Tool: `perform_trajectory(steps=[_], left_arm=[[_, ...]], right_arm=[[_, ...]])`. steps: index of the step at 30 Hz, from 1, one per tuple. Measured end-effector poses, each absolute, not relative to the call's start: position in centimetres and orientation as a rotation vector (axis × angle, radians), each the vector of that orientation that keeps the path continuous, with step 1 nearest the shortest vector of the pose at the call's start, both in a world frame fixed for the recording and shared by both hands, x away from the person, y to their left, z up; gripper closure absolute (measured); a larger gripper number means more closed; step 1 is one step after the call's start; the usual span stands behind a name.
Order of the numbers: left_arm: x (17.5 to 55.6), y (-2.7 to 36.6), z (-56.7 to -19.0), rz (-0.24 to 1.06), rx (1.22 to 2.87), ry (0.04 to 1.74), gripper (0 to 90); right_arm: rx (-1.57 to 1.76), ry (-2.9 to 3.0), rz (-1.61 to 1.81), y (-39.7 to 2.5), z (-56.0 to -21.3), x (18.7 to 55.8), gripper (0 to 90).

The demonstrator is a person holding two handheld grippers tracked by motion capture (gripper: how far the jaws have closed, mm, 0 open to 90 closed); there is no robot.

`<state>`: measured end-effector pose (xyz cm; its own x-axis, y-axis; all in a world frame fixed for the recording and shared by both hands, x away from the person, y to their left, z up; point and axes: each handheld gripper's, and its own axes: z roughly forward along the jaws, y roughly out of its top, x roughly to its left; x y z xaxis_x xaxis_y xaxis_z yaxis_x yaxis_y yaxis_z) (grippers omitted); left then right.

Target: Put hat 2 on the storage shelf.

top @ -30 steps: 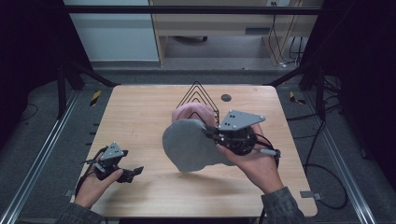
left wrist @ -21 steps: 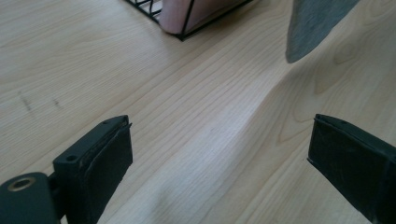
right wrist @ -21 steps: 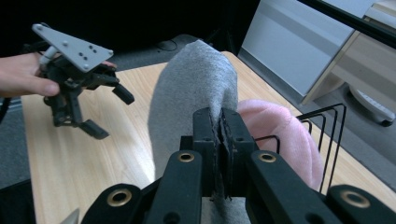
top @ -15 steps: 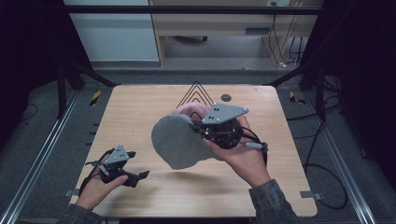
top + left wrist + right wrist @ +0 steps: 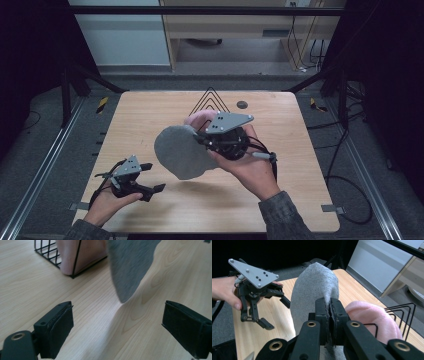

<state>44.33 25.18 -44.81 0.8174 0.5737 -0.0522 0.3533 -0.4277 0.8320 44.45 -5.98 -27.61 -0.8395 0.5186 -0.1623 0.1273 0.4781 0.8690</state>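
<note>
One bench [image 5: 150, 115], mostly bare. Grey felt piece [image 5: 180, 150] hung mid-bench above the surface, pinched in the closed right tongs [image 5: 207, 142], beside the wire rack [image 5: 210, 100] holding a pink piece [image 5: 372, 317]. Left tongs [image 5: 150, 177] gaped open, empty. Best to keep felt vertical, aligned with rack slot.

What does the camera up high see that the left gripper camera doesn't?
High view alone: both hands, the right gripper shut on the grey cloth and lifting it off the table, the whole wooden table, the grey floor and cables around it.

Left gripper view alone: a close look at the left gripper, its jaws wide apart with nothing between them, and the wood grain under them.

Both: the grey cloth hanging above the table, the pink cloth standing in the black wire rack, and the table top.
</note>
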Motion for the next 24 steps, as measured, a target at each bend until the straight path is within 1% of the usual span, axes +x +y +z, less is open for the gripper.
perform_trajectory(steps=[4,7,9,10,12,15,16,17,18,19,20,21,22,23,24], left_arm=[[44.3,24.9,-44.8,0.301,2.069,0.677,10.7],[44.2,24.9,-44.7,0.304,2.057,0.668,13.1],[44.2,24.9,-44.6,0.297,2.038,0.664,16.2],[44.3,24.9,-44.5,0.276,2.018,0.661,21.4],[44.4,24.9,-44.4,0.253,1.987,0.668,26.7],[44.5,24.8,-44.3,0.259,1.982,0.665,37.7],[44.6,24.7,-44.2,0.259,1.979,0.663,37.7],[44.6,24.5,-44.1,0.256,1.968,0.662,43.1],[44.6,24.1,-44.0,0.25,1.956,0.663,56.0],[44.6,24.1,-44.0,0.25,1.956,0.663,60.0],[44.6,23.7,-43.9,0.243,1.944,0.67,60.0],[44.5,22.9,-43.9,0.224,1.934,0.656,70.6],[44.5,22.9,-43.9,0.224,1.934,0.656,73.9],[44.4,22.5,-43.8,0.231,1.947,0.64,73.9],[44.2,22.3,-43.8,0.23,1.961,0.632,82.0]], right_arm=[[0.534,2.331,1.328,-5.3,-27.5,44.5,86.0],[0.528,2.335,1.328,-5.1,-27.5,44.4,86.0],[0.52,2.341,1.326,-4.8,-27.6,44.4,86.0],[0.515,2.346,1.325,-4.6,-27.8,44.4,86.0],[0.514,2.349,1.327,-4.5,-27.9,44.4,86.0],[0.513,2.351,1.327,-4.4,-28.0,44.5,86.0],[0.518,2.355,1.324,-4.4,-28.1,44.5,86.0],[0.519,2.358,1.319,-4.4,-28.2,44.6,86.0],[0.523,2.362,1.314,-4.4,-28.4,44.7,86.0],[0.525,2.363,1.312,-4.4,-28.5,44.8,86.0],[0.525,2.363,1.312,-4.4,-28.5,44.8,86.0],[0.534,2.368,1.31,-4.4,-28.7,44.8,86.0],[0.534,2.368,1.31,-4.4,-28.7,44.8,86.0],[0.537,2.366,1.31,-4.4,-28.8,44.9,86.0],[0.544,2.362,1.309,-4.7,-29.0,44.9,86.0]])
